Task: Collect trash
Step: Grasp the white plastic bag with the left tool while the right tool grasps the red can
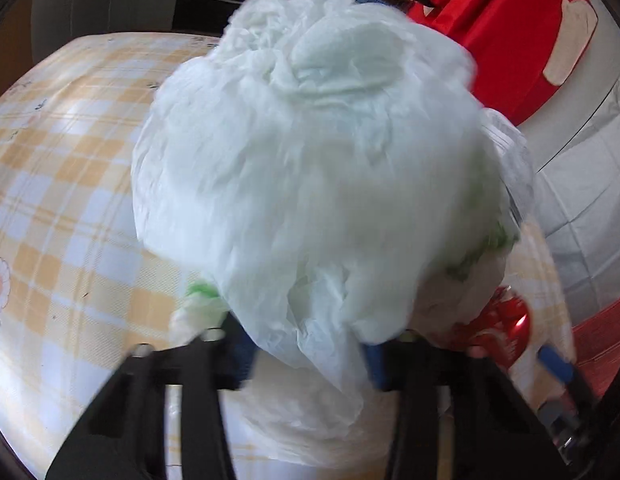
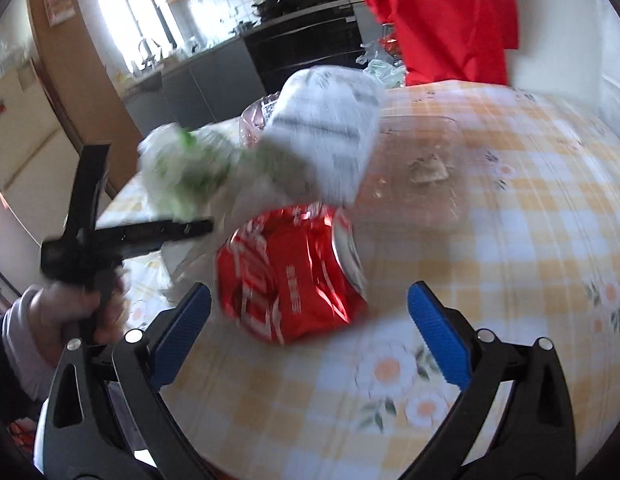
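Note:
A big crumpled white plastic bag (image 1: 310, 160) fills the left wrist view; my left gripper (image 1: 305, 356) grips its lower edge between the blue pads. In the right wrist view the same bag (image 2: 322, 136), with green print, hangs blurred above the table, with the left gripper (image 2: 129, 236) at its left. A crushed red cola can (image 2: 289, 276) lies on the checked tablecloth (image 2: 510, 220) just ahead of my open right gripper (image 2: 310, 336), between its spread blue pads (image 2: 438, 340). The can also shows at the right of the left wrist view (image 1: 506, 320).
A clear plastic tray (image 2: 418, 172) with a crumpled scrap in it lies on the table behind the can. A red garment (image 2: 442, 20) hangs past the table's far edge. Kitchen counters and a dark oven (image 2: 301, 40) stand beyond.

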Motion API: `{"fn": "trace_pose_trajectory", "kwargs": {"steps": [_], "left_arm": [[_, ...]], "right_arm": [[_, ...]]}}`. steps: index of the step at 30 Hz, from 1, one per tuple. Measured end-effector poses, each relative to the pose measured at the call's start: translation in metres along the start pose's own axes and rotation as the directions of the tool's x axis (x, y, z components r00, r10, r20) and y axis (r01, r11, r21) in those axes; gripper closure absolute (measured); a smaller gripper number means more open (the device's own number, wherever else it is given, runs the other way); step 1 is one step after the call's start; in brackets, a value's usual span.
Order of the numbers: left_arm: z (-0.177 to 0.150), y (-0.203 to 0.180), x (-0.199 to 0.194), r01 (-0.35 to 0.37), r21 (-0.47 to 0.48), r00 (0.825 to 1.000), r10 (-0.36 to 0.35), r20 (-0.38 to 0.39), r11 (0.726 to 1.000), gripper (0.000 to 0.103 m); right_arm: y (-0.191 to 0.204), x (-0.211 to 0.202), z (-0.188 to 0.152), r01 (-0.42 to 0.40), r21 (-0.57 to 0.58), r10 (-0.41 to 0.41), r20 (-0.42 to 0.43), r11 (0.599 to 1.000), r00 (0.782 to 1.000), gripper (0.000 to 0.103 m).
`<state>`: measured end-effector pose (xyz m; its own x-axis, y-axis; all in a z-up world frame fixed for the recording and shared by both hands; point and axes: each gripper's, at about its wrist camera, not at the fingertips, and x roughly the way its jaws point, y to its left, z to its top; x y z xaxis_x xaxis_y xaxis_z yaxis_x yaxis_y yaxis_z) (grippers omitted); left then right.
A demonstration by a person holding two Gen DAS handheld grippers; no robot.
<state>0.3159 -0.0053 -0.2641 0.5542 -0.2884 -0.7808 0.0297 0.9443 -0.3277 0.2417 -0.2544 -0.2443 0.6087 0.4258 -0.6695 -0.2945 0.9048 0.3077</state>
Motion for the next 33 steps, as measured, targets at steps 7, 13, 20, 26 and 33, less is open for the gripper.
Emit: {"fn": "trace_pose_trajectory", "kwargs": {"steps": [7, 13, 20, 26, 33], "left_arm": [[-0.011, 0.01, -0.013, -0.001, 0.041, 1.0, 0.0, 0.017, 0.999, 0.085], [-0.017, 0.011, -0.015, -0.006, 0.058, 0.999, 0.004, 0.039, 0.998, 0.085], [-0.025, 0.005, -0.012, 0.006, 0.047, 0.999, -0.008, 0.044, 0.999, 0.085], [-0.031, 0.016, -0.014, 0.01, 0.05, 0.999, -0.013, 0.049, 0.999, 0.085], [-0.033, 0.014, -0.017, 0.014, 0.053, 0.999, -0.017, 0.052, 0.998, 0.087]], "right_arm": [[0.021, 0.025, 0.011, 0.042, -0.108, -0.047, -0.044, 0.993, 0.998, 0.006], [0.024, 0.032, 0.011, 0.048, -0.024, -0.05, -0.085, 0.999, 0.995, 0.006], [0.023, 0.04, 0.016, 0.065, 0.105, -0.054, -0.106, 0.992, 0.993, 0.006], [0.03, 0.042, 0.021, 0.09, 0.081, -0.081, -0.112, 0.993, 0.99, 0.006], [0.029, 0.049, 0.017, 0.093, 0.07, -0.082, -0.135, 0.993, 0.987, 0.006]]}}
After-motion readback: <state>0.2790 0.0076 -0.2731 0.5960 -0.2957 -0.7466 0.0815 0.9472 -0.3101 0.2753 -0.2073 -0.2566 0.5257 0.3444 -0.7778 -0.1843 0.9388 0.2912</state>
